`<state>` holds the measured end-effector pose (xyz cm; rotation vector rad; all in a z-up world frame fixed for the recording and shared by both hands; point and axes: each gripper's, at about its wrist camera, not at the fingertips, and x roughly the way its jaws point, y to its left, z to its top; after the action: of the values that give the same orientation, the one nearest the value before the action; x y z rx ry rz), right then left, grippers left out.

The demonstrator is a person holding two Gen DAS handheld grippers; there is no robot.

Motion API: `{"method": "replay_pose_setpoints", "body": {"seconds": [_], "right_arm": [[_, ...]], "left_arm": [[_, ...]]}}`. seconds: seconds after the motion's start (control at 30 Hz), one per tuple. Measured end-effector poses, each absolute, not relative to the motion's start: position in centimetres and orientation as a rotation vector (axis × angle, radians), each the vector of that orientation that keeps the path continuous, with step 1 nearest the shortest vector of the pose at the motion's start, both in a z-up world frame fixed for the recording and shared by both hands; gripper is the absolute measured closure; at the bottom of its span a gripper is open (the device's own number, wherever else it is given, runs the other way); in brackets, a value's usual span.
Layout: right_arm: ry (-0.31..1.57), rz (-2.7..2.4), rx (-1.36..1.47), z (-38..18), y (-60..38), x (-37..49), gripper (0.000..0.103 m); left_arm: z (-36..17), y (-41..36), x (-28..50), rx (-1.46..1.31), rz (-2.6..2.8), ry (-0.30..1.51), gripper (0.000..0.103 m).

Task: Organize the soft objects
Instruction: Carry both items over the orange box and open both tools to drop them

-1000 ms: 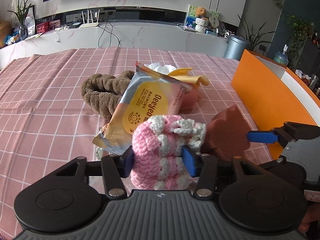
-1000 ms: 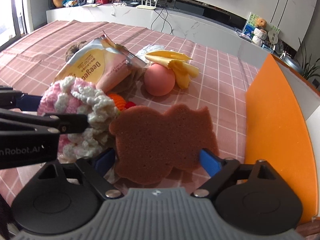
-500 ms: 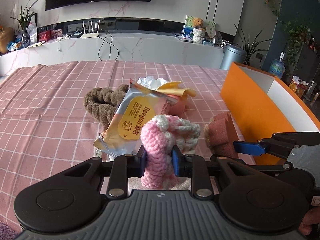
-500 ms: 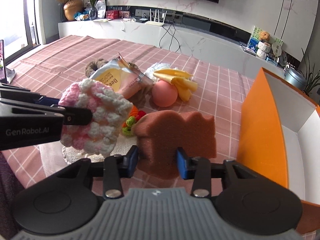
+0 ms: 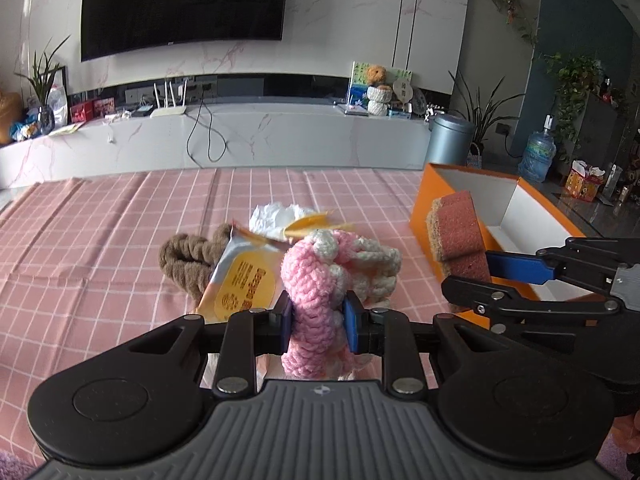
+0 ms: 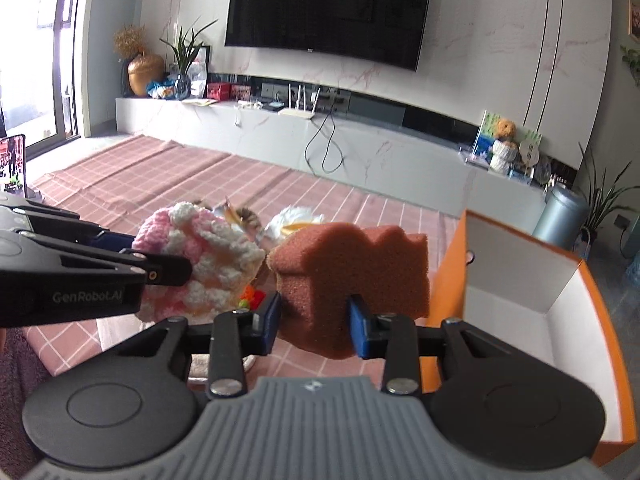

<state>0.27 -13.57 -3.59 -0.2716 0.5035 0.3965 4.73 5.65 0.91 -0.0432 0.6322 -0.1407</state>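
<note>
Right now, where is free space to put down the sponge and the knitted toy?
The orange box looks bare inside. The pink cloth left of the brown scrunchie is free too. Crowded: the pile around the yellow packet.

The pink-and-cream crochet piece (image 5: pixel 320 280) hides the lower part of itself behind the left hand-held gripper (image 5: pixel 319 320), whose body also covers the near counter (image 5: pixel 100 240). Beyond that hand-held gripper, the yellow packet (image 5: pixel 244 284) shows print too blurred to read and conceals part of the brown plush ring (image 5: pixel 188 260). The white wad (image 5: pixel 276 216) and yellow scrap (image 5: pixel 316 222) farther off cannot be identified. In the right wrist view, the brown sponge (image 6: pixel 352 276) held by the right hand-held gripper (image 6: pixel 314 326) blocks the near left wall of the orange box (image 6: pixel 612 360), whose right side runs toward the frame edge. A small orange-and-green thing (image 6: pixel 250 296) peeks out left of the sponge, mostly hidden.
</note>
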Motion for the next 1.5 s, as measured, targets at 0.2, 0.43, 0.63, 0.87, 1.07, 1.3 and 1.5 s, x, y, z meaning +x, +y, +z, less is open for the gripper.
{"method": "replay_pose_setpoints", "body": {"seconds": [0.2,0.43,0.63,0.87,1.07,1.3,1.5], "right_arm": [[0.459,0.363,-0.302,-1.5,-16.4,-0.4,0.068],[0.483,0.309,-0.323,0.7,-21.6,0.6,0.068],[0.569,0.291,-0.313,1.4,-25.8,2.7,0.068],[0.69,0.366,-0.359,0.8,-29.6,5.9,0.068],[0.854,0.415,-0.383,-1.4,-31.2,9.4,0.067],[1.04,0.451,-0.378,-3.8,-32.2,13.2,0.067],[1.176,0.475,-0.365,-5.2,-33.0,15.5,0.067]], "left_arm": [[3.8,4.0,5.4,-0.024,-0.194,0.57,0.074],[6.2,0.7,8.0,-0.046,-0.315,0.556,0.074],[6.0,-3.8,10.9,-0.008,-0.408,0.603,0.074],[4.5,-8.5,14.2,0.072,-0.507,0.71,0.074],[2.5,-12.0,17.1,0.146,-0.544,0.846,0.074],[0.9,-15.0,19.3,0.241,-0.598,0.951,0.074],[-1.5,-16.6,20.2,0.304,-0.619,1.063,0.073]]}}
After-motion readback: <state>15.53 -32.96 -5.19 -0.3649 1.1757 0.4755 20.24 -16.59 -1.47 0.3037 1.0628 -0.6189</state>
